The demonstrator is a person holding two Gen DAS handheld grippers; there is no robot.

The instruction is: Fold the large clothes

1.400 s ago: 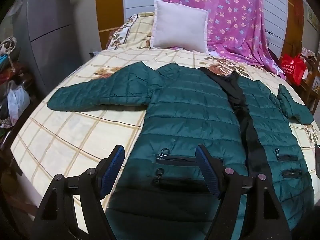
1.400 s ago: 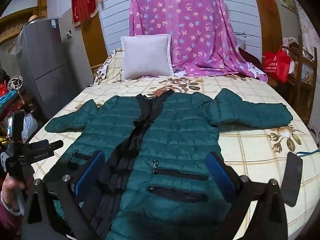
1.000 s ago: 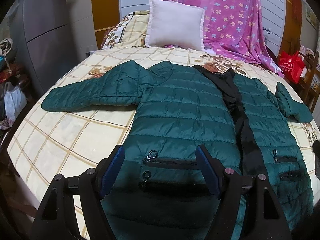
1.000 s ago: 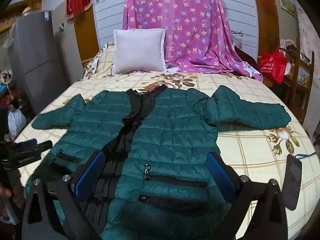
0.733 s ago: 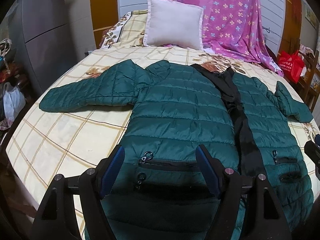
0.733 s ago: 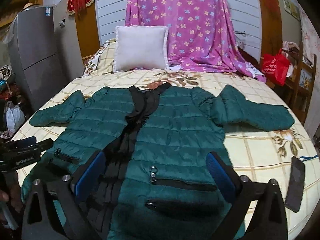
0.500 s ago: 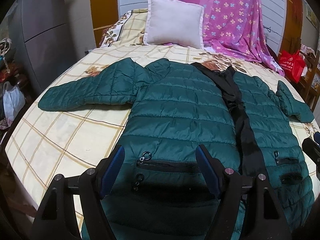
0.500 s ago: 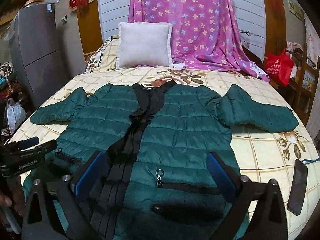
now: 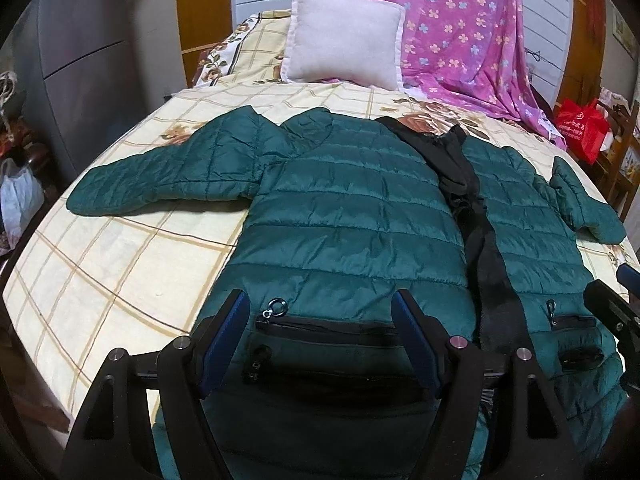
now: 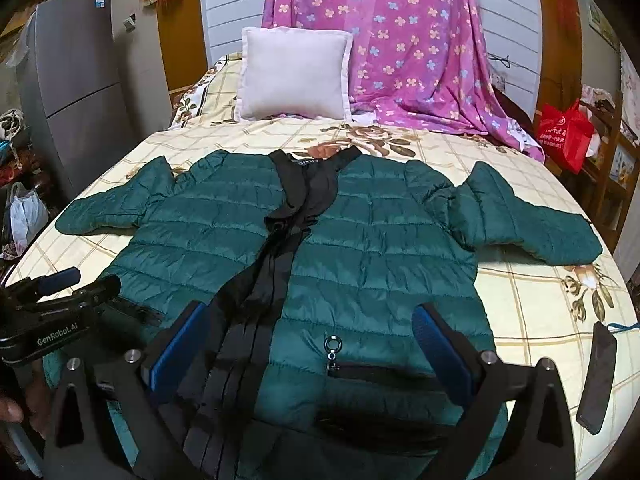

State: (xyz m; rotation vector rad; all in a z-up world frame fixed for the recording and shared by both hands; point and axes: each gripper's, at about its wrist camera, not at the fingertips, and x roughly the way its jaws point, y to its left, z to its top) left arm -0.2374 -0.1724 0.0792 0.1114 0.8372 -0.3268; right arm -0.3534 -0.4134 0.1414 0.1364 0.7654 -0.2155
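A green jacket (image 9: 352, 216) lies flat, front up and unzipped, sleeves spread, filling the middle of the bed (image 9: 120, 248). At the bottom of each view, the left gripper (image 9: 322, 312) and right gripper (image 10: 312, 322) hang spread wide over its hem, pinching nothing. A pillow (image 10: 296, 74) stands upper centre; a phone (image 10: 598, 376) lies lower right.

Checked bed (image 10: 540, 304), white pillow (image 10: 294, 74), pink floral drape (image 10: 404, 44), grey fridge (image 10: 76, 80)
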